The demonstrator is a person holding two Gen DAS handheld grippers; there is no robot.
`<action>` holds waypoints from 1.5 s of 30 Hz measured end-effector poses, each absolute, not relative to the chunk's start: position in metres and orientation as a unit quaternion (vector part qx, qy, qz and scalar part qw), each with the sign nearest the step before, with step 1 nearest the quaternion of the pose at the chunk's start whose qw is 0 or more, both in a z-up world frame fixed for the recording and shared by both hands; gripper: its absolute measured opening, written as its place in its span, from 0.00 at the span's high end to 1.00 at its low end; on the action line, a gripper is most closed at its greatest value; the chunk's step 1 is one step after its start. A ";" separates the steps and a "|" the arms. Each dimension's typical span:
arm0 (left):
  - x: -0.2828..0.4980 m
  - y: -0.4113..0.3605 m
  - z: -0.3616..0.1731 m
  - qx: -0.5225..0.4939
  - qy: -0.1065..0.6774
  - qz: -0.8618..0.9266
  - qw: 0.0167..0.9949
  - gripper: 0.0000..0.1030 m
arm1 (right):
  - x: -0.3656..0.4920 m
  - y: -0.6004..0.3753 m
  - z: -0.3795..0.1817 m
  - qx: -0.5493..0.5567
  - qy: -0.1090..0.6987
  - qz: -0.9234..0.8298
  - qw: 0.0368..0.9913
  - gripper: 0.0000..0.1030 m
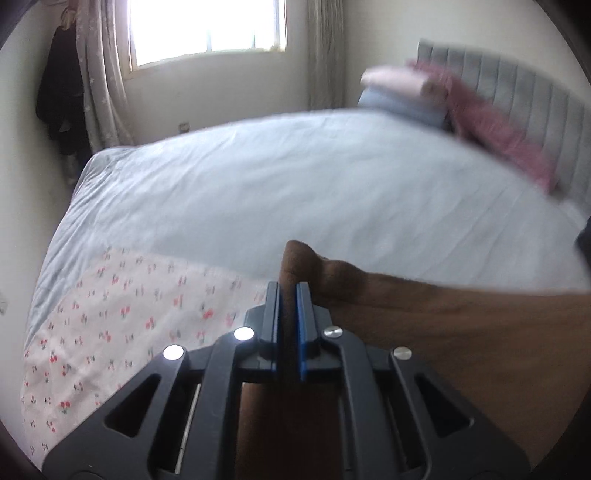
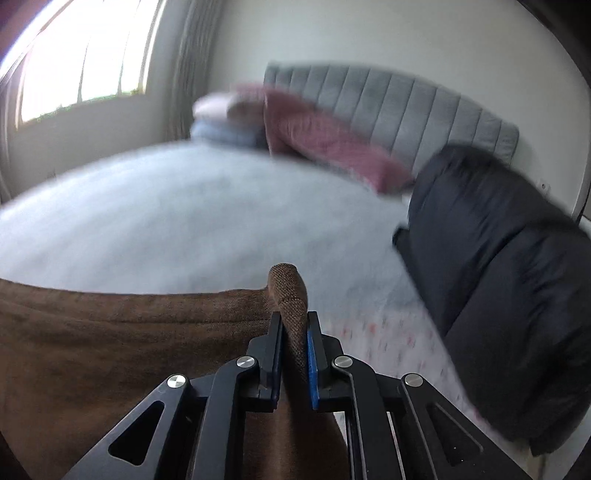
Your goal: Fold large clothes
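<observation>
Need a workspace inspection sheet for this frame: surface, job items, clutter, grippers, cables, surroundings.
Surface: bed with pale blue duvet; a floral-print sheet shows at the near edge.
Job's things: brown woven cloth, stretched between both grippers above the bed.
Clutter: dark puffy jacket on the bed's right side; pink patterned pillow and a folded pink and blue stack by the headboard.
Grippers: left gripper shut on the cloth; right gripper shut on the cloth.
Cables: nothing seen.
Surroundings: grey padded headboard, bright window, curtains, dark clothes hanging at left. Both views blurred.
</observation>
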State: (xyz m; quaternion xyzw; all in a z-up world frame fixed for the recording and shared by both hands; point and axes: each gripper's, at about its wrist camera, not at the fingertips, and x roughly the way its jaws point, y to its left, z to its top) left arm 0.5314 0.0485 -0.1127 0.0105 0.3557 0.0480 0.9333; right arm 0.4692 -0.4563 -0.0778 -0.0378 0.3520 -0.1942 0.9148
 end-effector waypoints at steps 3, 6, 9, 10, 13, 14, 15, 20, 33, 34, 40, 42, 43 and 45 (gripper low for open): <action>0.538 0.056 -0.143 0.025 0.406 0.088 0.909 0.94 | 0.475 -0.459 -0.106 -0.047 0.394 -0.205 0.895 0.88; 0.545 0.085 -0.159 -0.037 0.447 0.100 0.888 0.94 | 0.478 -0.477 -0.123 -0.027 0.428 -0.229 0.874 0.82; 0.540 0.104 -0.154 -0.061 0.453 0.098 0.884 0.90 | 0.470 -0.489 -0.115 -0.008 0.431 -0.229 0.873 0.67; 0.537 0.108 -0.150 -0.058 0.450 0.095 0.886 0.86 | 0.467 -0.492 -0.111 -0.012 0.432 -0.230 0.872 0.63; 0.528 0.113 -0.141 -0.062 0.459 0.075 0.883 0.59 | 0.454 -0.498 -0.101 -0.008 0.438 -0.219 0.872 0.46; 0.522 0.112 -0.134 -0.062 0.457 0.060 0.885 0.54 | 0.449 -0.500 -0.097 -0.002 0.440 -0.209 0.873 0.45; 0.520 0.111 -0.130 -0.060 0.459 0.043 0.885 0.44 | 0.444 -0.498 -0.092 0.005 0.443 -0.197 0.874 0.45; 0.476 0.099 -0.099 -0.033 0.473 -0.060 0.878 0.24 | 0.383 -0.486 -0.062 0.025 0.440 -0.118 0.890 0.33; 0.322 0.150 -0.098 -0.167 0.507 -0.131 0.835 0.19 | 0.230 -0.515 -0.072 0.224 0.445 -0.049 0.866 0.22; 0.308 0.155 -0.103 -0.177 0.508 -0.127 0.833 0.19 | 0.218 -0.515 -0.078 0.236 0.448 -0.045 0.861 0.22; 0.275 0.159 -0.133 -0.247 0.523 -0.133 0.805 0.19 | 0.179 -0.500 -0.112 0.299 0.457 -0.022 0.837 0.19; 0.274 0.153 -0.142 -0.265 0.525 -0.137 0.797 0.19 | 0.179 -0.491 -0.122 0.303 0.465 -0.008 0.832 0.19; 0.275 0.148 -0.147 -0.278 0.524 -0.142 0.792 0.19 | 0.180 -0.488 -0.128 0.316 0.464 0.005 0.827 0.19; 0.278 0.142 -0.153 -0.298 0.516 -0.153 0.788 0.19 | 0.186 -0.487 -0.138 0.355 0.460 0.028 0.813 0.19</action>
